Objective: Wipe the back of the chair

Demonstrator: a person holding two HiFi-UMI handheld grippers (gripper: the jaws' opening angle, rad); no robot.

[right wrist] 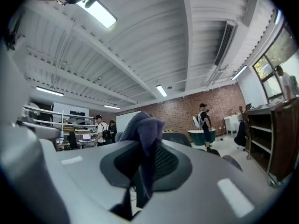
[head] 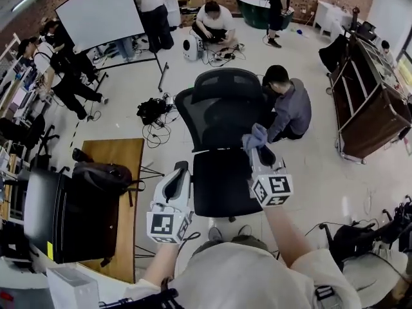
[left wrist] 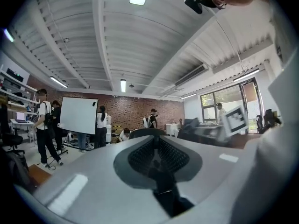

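A black mesh office chair stands in front of me in the head view, its back [head: 222,108] upright behind the black seat [head: 222,185]. My right gripper [head: 261,148] is shut on a blue-purple cloth [head: 255,136], which it holds against the lower right edge of the chair back. In the right gripper view the cloth [right wrist: 142,129] bunches up and hangs down from between the jaws. My left gripper [head: 182,168] hovers at the seat's left edge, shut and holding nothing. The top of the chair back [left wrist: 147,132] shows beyond it in the left gripper view.
A person [head: 290,105] crouches on the floor right behind the chair. On the left, a wooden table [head: 122,153] carries a black bag [head: 103,176] and a black box [head: 58,214]. Cables [head: 154,111] lie on the floor; a wooden shelf cart [head: 370,102] stands to the right.
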